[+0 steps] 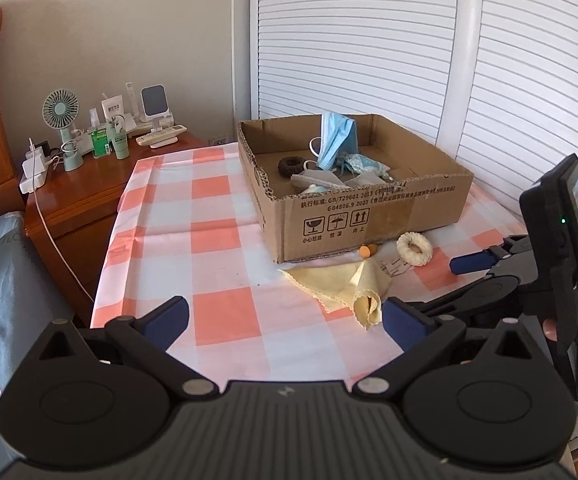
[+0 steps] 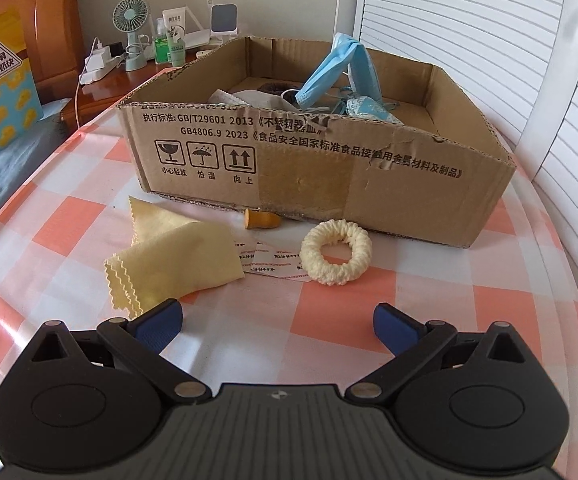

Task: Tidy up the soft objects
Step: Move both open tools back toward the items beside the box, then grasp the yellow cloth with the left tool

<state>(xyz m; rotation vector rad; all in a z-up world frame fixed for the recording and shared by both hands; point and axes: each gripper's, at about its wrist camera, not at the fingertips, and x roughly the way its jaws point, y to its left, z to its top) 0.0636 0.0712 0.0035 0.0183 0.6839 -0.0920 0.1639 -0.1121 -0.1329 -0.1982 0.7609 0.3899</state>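
Cream scrunchie (image 2: 335, 252) is lying before both spread, empty grippers (image 1: 285, 320) (image 2: 277, 318); only the right view is showing flat packets (image 2: 267, 258).

One box (image 2: 369, 184), middle of frame. One blue mask (image 2: 329, 72) sticking up in it. Two hair rings: one white (image 2: 335, 256) lower middle, one dark (image 1: 292, 166) in box. One yellow cloth (image 2: 177, 260). One orange plug (image 2: 261, 219). Two plasters (image 2: 269, 258). One fan (image 2: 129, 20), upper left.

Left tool (image 1: 285, 322), right tool (image 2: 277, 320): black ribbed bodies, blue pads, silver screws.
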